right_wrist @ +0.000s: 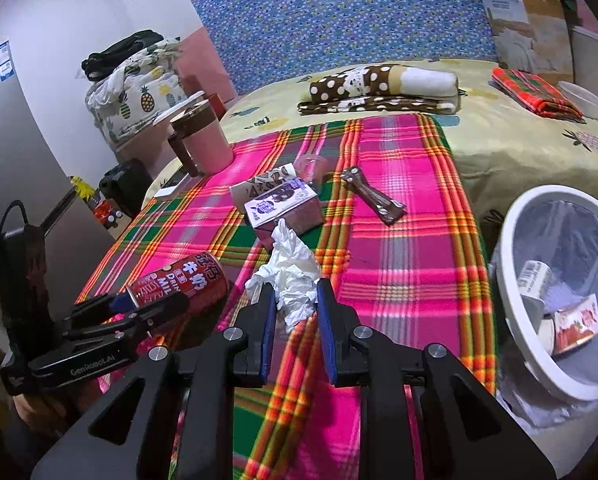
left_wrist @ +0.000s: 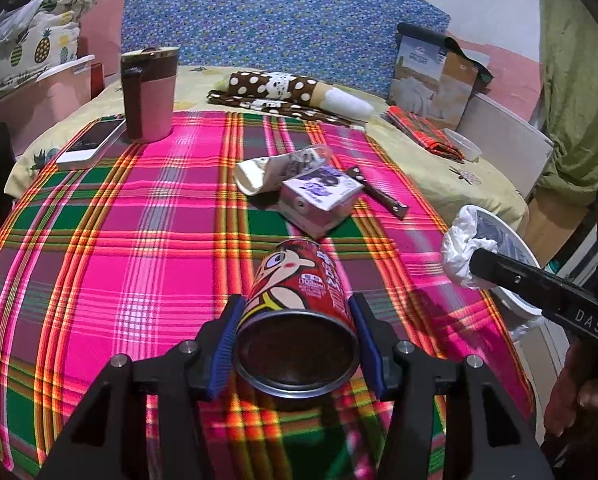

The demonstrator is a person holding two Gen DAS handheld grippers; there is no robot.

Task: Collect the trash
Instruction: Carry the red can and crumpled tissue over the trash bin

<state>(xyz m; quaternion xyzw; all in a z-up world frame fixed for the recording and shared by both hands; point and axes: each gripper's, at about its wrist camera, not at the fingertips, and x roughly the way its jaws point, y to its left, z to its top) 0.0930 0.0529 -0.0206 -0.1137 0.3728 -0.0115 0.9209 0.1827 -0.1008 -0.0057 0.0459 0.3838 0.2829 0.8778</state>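
At the bottom of both frames, the left hand-held gripper [left_wrist: 295, 340] clamps a red can [left_wrist: 299, 312], and the right hand-held gripper [right_wrist: 297, 300] pinches a white tissue [right_wrist: 291, 276] beside the bin [right_wrist: 515, 320].

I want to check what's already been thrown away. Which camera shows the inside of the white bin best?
The right wrist view: the round white plastic bin opens toward that camera, showing its clear liner and a few discarded cartons at the bottom. The left wrist view catches the bin only at the frame edge, largely hidden behind the right gripper and its crumpled white tissue.
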